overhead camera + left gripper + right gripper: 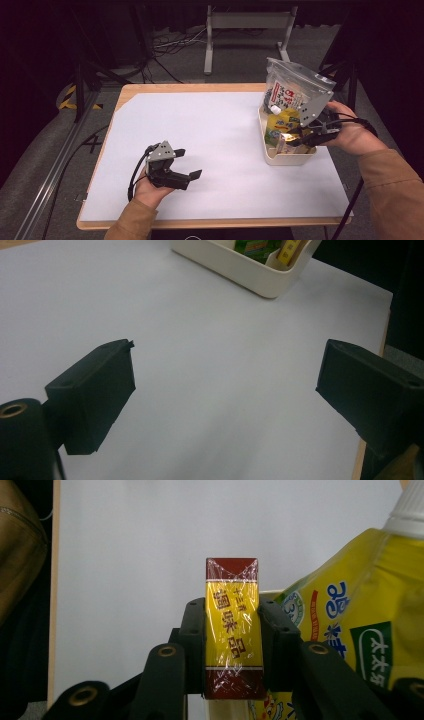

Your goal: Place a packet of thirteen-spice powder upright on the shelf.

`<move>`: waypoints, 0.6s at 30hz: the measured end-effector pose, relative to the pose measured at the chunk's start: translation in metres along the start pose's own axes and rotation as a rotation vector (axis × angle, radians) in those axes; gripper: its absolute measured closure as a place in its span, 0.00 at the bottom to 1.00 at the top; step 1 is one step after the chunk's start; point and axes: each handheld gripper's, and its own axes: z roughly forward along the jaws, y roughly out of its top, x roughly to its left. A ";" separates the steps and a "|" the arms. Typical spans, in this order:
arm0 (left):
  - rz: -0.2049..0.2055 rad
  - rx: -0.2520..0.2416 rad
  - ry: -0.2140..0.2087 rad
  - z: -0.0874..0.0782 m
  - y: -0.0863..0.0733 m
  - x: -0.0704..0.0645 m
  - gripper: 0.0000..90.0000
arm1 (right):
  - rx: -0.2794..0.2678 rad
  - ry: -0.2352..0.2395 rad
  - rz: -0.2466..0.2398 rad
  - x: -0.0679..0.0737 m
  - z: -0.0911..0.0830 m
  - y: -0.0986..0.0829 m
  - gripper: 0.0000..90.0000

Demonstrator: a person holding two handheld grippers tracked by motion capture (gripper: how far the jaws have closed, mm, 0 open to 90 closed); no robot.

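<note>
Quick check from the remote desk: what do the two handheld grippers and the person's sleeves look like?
Both the left gripper and right gripper are black with blocky two-jaw ends, brass-ringed pivot holes, a grey three-cornered top plate and a trailing black cable. The person wears tan-brown long sleeves.

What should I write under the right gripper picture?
Right gripper clamps a yellow-and-red box beside a yellow pouch.

A light wooden table (131, 91) carries a large white sheet (200, 135) that covers nearly all of its top, leaving wood bare along the edges and at the 10 o'clock corner. Directly on the sheet, at about 3 o'clock, stands a cream plastic bin (287, 157)
</note>
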 end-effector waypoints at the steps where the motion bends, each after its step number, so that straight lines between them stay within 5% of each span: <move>1: -0.001 0.000 0.000 0.000 0.000 0.000 0.10 | 0.011 -0.004 0.001 0.001 0.003 0.000 0.76; 18: -0.011 0.012 -0.022 0.004 0.001 0.001 0.10 | 0.080 -0.021 0.035 0.001 0.023 -0.009 0.74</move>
